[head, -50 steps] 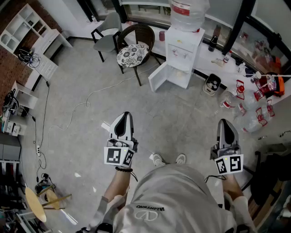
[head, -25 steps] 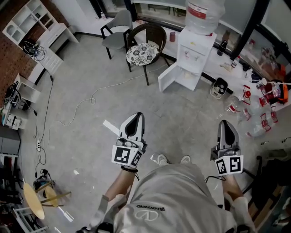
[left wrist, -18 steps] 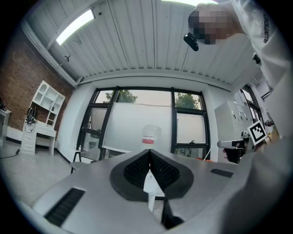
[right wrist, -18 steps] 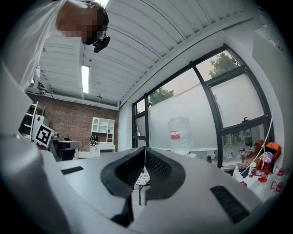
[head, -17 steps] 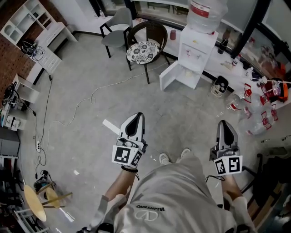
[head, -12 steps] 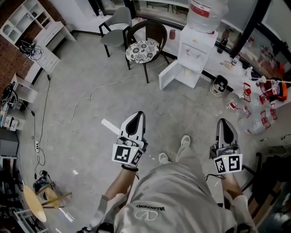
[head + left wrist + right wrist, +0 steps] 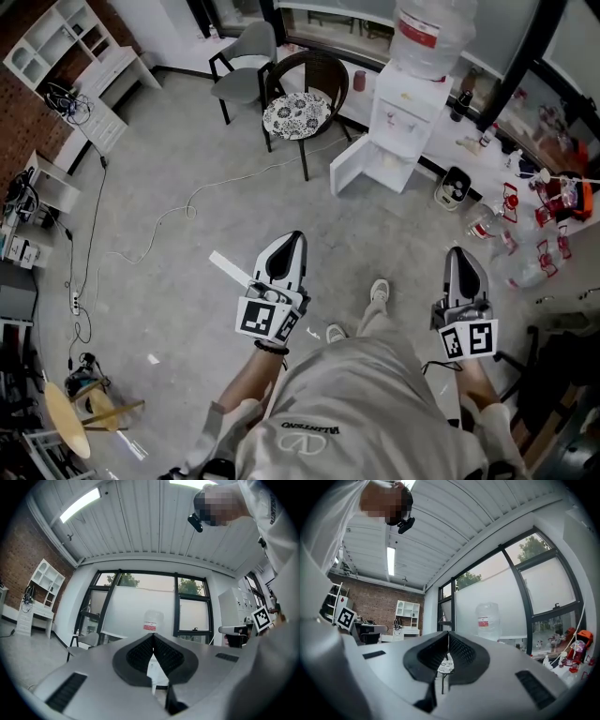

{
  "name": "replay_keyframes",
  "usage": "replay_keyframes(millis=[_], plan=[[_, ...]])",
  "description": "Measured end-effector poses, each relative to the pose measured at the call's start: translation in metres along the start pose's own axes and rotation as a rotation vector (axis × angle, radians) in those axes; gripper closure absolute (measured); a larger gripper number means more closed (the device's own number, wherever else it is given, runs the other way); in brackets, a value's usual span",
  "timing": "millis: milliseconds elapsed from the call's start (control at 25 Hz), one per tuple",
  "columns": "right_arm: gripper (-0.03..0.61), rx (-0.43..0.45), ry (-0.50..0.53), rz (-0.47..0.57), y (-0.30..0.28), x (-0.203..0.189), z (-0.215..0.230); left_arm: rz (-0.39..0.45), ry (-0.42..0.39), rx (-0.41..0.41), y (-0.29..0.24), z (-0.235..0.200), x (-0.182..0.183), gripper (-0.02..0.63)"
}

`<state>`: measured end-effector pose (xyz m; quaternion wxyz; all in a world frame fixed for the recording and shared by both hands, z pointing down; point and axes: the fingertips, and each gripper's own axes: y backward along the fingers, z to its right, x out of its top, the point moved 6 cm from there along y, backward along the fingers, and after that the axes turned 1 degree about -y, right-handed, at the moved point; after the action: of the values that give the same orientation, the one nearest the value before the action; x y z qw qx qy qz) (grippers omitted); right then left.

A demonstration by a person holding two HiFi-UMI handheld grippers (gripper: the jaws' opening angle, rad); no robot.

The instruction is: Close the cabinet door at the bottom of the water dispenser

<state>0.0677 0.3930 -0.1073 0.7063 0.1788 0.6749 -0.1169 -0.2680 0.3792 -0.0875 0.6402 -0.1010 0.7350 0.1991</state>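
- Both my jaws are closed on nothing: left gripper [image 7: 292,238] and right gripper [image 7: 460,252], well short of the water dispenser [image 7: 405,131].
- The cabinet door [image 7: 354,167] at the dispenser's bottom is hanging open.

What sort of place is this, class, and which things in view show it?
Probably an office or studio break corner: a bottled water dispenser, a cushioned chair beside it, and white shelving against a brick wall.

left tool [image 7: 153,634]: jaws pressing together, gripping nothing | water bottle [image 7: 153,620]: showing just above the tips | chair [image 7: 86,641]: standing lower left | white shelf [image 7: 43,585]: standing far left
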Motion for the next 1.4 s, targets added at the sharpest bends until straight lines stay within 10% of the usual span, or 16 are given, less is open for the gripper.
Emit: replay_keyframes(millis=[1400], plan=[[0.561,0.179,-0.044,-0.054,-0.164,-0.034,0.162,-0.062,-0.055,0.064,-0.22,0.028,-0.042,0.606]])
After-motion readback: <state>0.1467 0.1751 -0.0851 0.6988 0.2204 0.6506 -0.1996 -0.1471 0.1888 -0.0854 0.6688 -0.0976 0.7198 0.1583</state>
